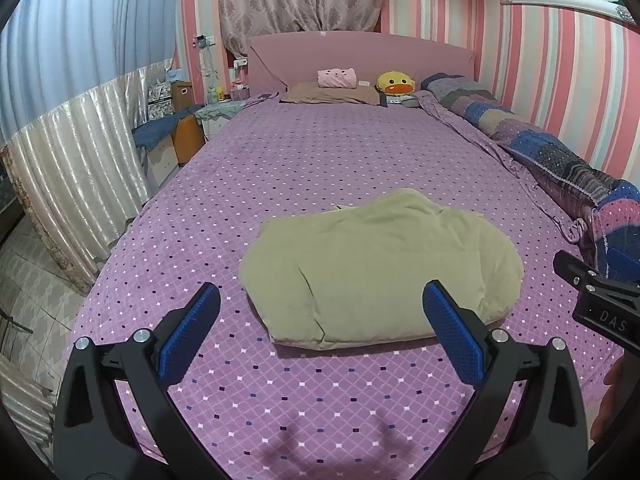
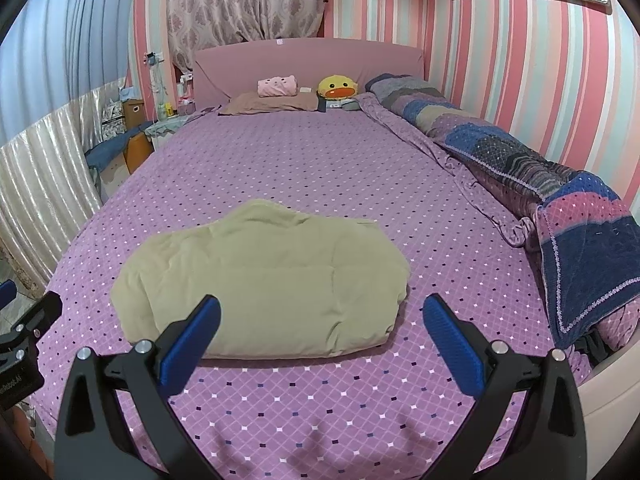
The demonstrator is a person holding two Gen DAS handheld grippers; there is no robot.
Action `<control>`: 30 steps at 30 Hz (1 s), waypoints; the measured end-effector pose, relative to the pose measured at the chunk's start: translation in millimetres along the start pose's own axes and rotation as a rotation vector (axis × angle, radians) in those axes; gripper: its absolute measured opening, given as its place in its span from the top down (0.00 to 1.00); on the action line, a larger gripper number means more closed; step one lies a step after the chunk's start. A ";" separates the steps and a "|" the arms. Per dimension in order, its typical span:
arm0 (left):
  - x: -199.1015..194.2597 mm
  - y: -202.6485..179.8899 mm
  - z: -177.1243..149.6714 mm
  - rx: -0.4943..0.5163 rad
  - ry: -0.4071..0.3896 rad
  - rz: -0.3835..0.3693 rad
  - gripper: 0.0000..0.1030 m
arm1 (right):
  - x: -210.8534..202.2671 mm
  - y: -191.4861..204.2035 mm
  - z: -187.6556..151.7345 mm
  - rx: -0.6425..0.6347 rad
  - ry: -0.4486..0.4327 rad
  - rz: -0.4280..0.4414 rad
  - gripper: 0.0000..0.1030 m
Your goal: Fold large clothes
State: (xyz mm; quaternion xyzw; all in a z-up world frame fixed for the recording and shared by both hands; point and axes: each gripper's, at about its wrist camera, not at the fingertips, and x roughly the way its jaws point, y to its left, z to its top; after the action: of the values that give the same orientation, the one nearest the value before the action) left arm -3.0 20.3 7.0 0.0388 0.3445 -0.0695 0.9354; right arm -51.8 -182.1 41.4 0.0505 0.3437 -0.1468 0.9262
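Observation:
A pale olive garment (image 1: 376, 268) lies folded in a thick bundle on the purple dotted bed sheet (image 1: 280, 160); it also shows in the right wrist view (image 2: 264, 280). My left gripper (image 1: 320, 320) is open and empty, held above the sheet just in front of the bundle's near edge. My right gripper (image 2: 320, 330) is open and empty, also just in front of the bundle, toward its right end. The right gripper's body shows at the right edge of the left wrist view (image 1: 600, 300).
A rolled patchwork quilt (image 2: 540, 184) lies along the bed's right side against the striped wall. Pillows and a yellow duck plush (image 2: 337, 87) sit by the pink headboard (image 2: 308, 64). A nightstand and boxes (image 1: 176, 128) stand left of the bed.

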 end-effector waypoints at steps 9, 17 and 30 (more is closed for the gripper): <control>-0.3 -1.4 0.0 0.005 -0.001 0.003 0.03 | 0.3 2.6 0.0 -0.002 0.003 -0.003 0.02; -0.2 -2.4 -0.1 0.006 0.000 -0.001 0.03 | 2.7 3.3 2.4 -0.003 0.011 -0.009 0.02; 2.7 -4.0 -2.4 0.021 0.013 -0.004 0.03 | 4.9 4.8 1.6 0.000 0.014 -0.014 0.02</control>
State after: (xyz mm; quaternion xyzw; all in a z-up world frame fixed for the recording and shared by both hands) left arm -3.1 16.3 3.2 0.0482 0.3500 -0.0749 0.9325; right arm -45.8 -179.0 39.4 0.0489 0.3507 -0.1531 0.9226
